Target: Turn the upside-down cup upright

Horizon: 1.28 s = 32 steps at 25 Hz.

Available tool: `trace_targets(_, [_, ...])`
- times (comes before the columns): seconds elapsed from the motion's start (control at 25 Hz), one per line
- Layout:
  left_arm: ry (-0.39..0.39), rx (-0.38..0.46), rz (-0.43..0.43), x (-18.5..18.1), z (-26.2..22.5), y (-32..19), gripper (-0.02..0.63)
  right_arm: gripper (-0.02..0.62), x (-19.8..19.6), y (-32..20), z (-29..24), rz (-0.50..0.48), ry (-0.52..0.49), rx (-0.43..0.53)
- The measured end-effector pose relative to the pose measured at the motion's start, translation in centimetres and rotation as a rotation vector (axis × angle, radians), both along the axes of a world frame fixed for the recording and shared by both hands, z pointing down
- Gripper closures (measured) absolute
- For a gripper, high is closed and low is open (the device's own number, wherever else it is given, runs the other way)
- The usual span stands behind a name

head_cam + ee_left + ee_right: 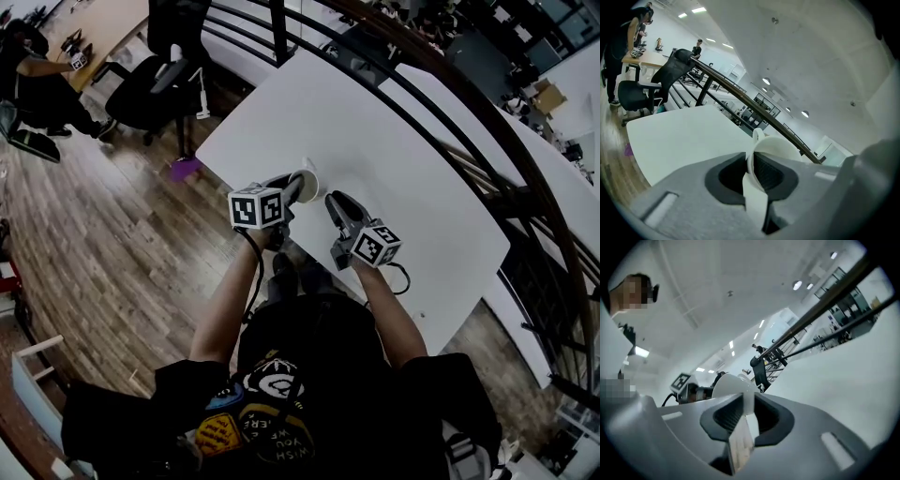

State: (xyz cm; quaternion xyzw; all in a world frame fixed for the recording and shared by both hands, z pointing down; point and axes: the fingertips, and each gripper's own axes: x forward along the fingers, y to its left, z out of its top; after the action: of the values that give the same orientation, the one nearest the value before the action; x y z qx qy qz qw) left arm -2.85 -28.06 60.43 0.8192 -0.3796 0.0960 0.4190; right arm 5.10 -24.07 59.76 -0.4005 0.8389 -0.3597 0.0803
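Observation:
A white cup [305, 178] with a handle is held tilted over the near left part of the white table [375, 122]. My left gripper [292, 187] is shut on its wall. In the left gripper view the cup [780, 147] rises from between the pads of that gripper [751, 176], with the handle on the far side. My right gripper [330, 199] comes in from the right. In the right gripper view the cup [731, 385] runs down into the narrow gap of that gripper [747, 411], whose pads pinch its wall. The cup's mouth is largely hidden.
A dark curved railing [469, 141] runs along the table's far side. A black office chair [155, 75] and a purple thing [185, 169] stand on the wooden floor [112, 244] to the left. A seated person [37, 84] is at the far left.

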Motion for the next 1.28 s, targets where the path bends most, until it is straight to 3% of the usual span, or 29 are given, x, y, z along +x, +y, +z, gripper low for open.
trace_targets(0.04, [0.008,0.002,-0.006,0.0,0.0,-0.1,0.548,0.58,0.2,-0.2,0.4,0.021,-0.061,-0.045])
trace_targets(0.08, [0.02,0.006,-0.014,-0.1,-0.1,-0.1,0.548,0.597,0.2,-0.4,0.6,0.034,-0.132,-0.09])
trace_targets(0.24, [0.06,0.028,-0.052,-0.7,-0.6,-0.6,0.548,0.597,-1.0,-1.0,1.5,0.02,-0.492,-0.292])
trace_targets(0.36, [0.087,0.044,-0.078,-1.2,-0.9,-1.1,0.548,0.588,-1.6,-1.3,1.6,0.01,-0.832,-0.429])
trace_targets(0.4, [0.099,0.049,-0.086,-1.3,-1.1,-1.2,0.549,0.559,-1.8,-1.4,1.3,-0.006,-0.941,-0.454])
trace_targets(0.48, [0.115,0.063,-0.098,-1.4,-1.4,-1.4,0.549,0.383,-2.3,-1.6,0.3,-0.053,-1.145,-0.481])
trace_targets(0.56, [0.111,0.083,-0.101,-1.4,-1.8,-1.6,0.548,0.299,-2.4,-2.0,-0.5,-0.063,-1.286,-0.485])
trace_targets(0.64, [0.118,0.101,-0.098,-1.4,-2.2,-1.6,0.548,0.262,-2.5,-2.4,-0.5,-0.049,-1.344,-0.485])
trace_targets(0.72, [0.129,0.116,-0.086,-1.0,-2.5,-1.5,0.548,0.183,-2.9,-2.8,-0.3,-0.053,-1.377,-0.5])
trace_targets(0.92, [0.103,0.172,0.052,1.6,-2.5,0.2,0.548,0.173,-3.4,-4.2,-1.2,-0.052,-1.44,-0.503])
trace_targets(1.12, [0.013,0.194,0.135,2.5,-1.3,0.9,0.541,0.179,-2.4,-5.1,0.3,0.02,-1.303,-0.514])
trace_targets(1.28, [-0.014,0.162,0.069,0.4,-0.4,0.3,0.528,0.181,0.1,-6.5,2.2,0.098,-1.166,-0.489])
